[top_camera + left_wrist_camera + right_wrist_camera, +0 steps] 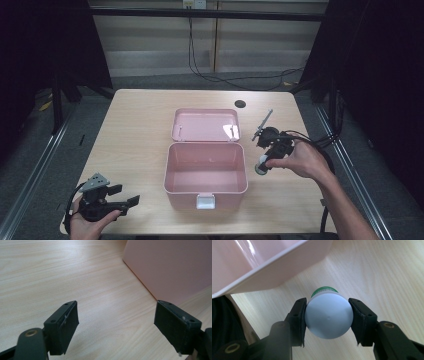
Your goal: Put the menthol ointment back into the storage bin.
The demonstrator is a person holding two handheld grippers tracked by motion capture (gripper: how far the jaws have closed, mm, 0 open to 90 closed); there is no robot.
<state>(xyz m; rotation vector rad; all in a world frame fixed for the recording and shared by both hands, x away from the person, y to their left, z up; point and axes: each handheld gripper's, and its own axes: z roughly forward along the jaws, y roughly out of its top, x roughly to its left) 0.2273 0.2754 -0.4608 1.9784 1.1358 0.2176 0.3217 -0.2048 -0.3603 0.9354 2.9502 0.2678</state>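
Right gripper (327,317), seen along its own fingers (298,320): the pair is clamped on a small white bottle (328,316), one pad on each side of its round white end, with a green band showing just beyond that end. The bottle sits squarely between the fingers, clear of the desk (387,270), and the open pink box (269,272) lies ahead and to one side of the fingertips. In the high view the same gripper (262,167) is held by the person's right hand (300,160) just beside the box's (206,175) right wall, with the bottle (260,167) at its tip.

Left gripper (115,322): fingers (65,325) spread wide with nothing between them, only bare desk, and the pink wall (170,267) ahead and to the right of the fingertips. From above it (131,201) rests low at the near left of the desk.

Step in hand, as judged: carrying the bottle to the box. To do it well, keep the grip firm on the smooth round end, raise the bottle until it clears the rim, bring it over the open tub and not the hinged lid (206,125) behind, then lower it close to the floor of the box before letting go, so it does not roll or bounce.

Writing: no brand, label or lettering can be read on the bottle or on the box.
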